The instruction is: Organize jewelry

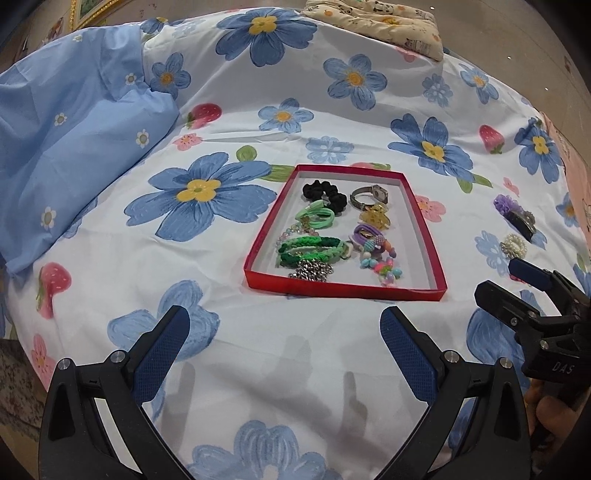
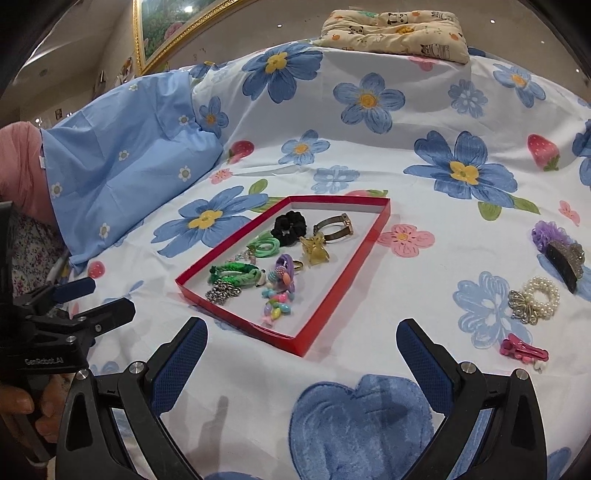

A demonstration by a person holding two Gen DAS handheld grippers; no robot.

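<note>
A shallow red box (image 1: pixel 421 221) (image 2: pixel 343 280) lies on the flowered bedsheet and holds several hair ties, bracelets, a watch (image 1: pixel 371 194) and a yellow claw clip (image 2: pixel 314 249). To its right on the sheet lie a purple scrunchie with a dark claw clip (image 2: pixel 561 254) (image 1: pixel 517 218), a pearl bracelet with a metal butterfly (image 2: pixel 535 299) (image 1: pixel 513 247) and a pink hair clip (image 2: pixel 522 350). My left gripper (image 1: pixel 284 325) is open and empty in front of the box. My right gripper (image 2: pixel 301 339) is open and empty, just right of the box's near corner.
A light blue pillow (image 1: pixel 74 129) (image 2: pixel 122 173) lies at the left. A cream panda-print cushion (image 1: pixel 384 26) (image 2: pixel 399 29) sits at the far edge of the bed. A gold-framed picture (image 2: pixel 166 29) hangs on the wall behind.
</note>
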